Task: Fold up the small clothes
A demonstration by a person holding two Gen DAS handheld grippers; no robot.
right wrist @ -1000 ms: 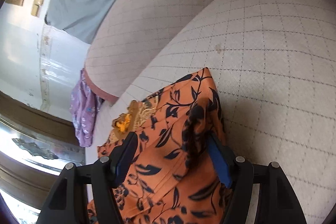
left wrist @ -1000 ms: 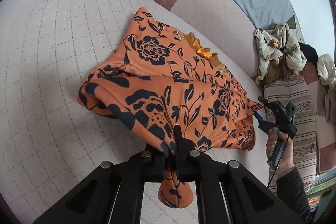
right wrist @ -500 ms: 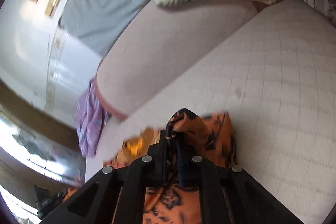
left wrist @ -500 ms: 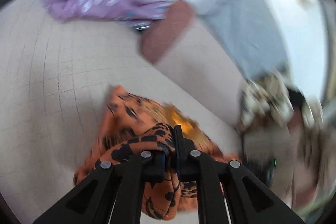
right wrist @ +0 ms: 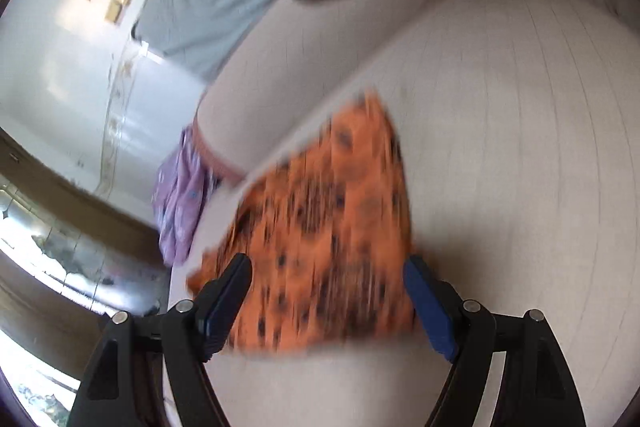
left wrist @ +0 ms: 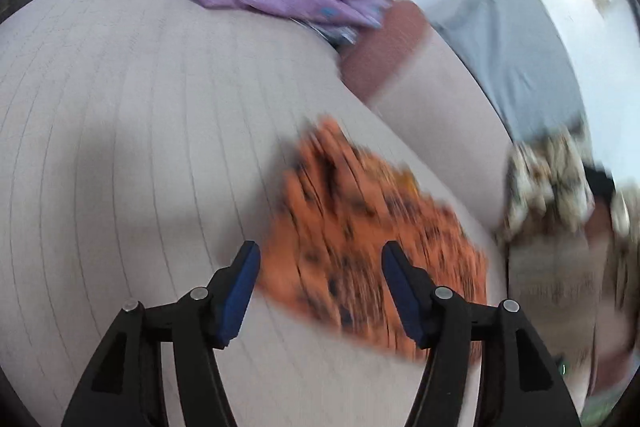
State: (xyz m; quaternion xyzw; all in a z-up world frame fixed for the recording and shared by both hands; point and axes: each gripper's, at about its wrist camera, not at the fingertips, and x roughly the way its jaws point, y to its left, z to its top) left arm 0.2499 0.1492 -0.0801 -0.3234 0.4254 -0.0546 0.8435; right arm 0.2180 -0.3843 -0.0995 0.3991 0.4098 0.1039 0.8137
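While both jaws were spread and empty, the orange garment was seen flat on the sofa cushion, just ahead of left hand-held gripper and right hand-held gripper.

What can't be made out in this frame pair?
- Orange garment: motion blur in both wrist views smears its print and hides how neatly it is folded.
- Its near edge: partly hidden behind the right gripper in the right wrist view.
- Purple cloth: only a strip shows past the cushion in the right view.
- Beige patterned cloth: blurred at the left view's edge.
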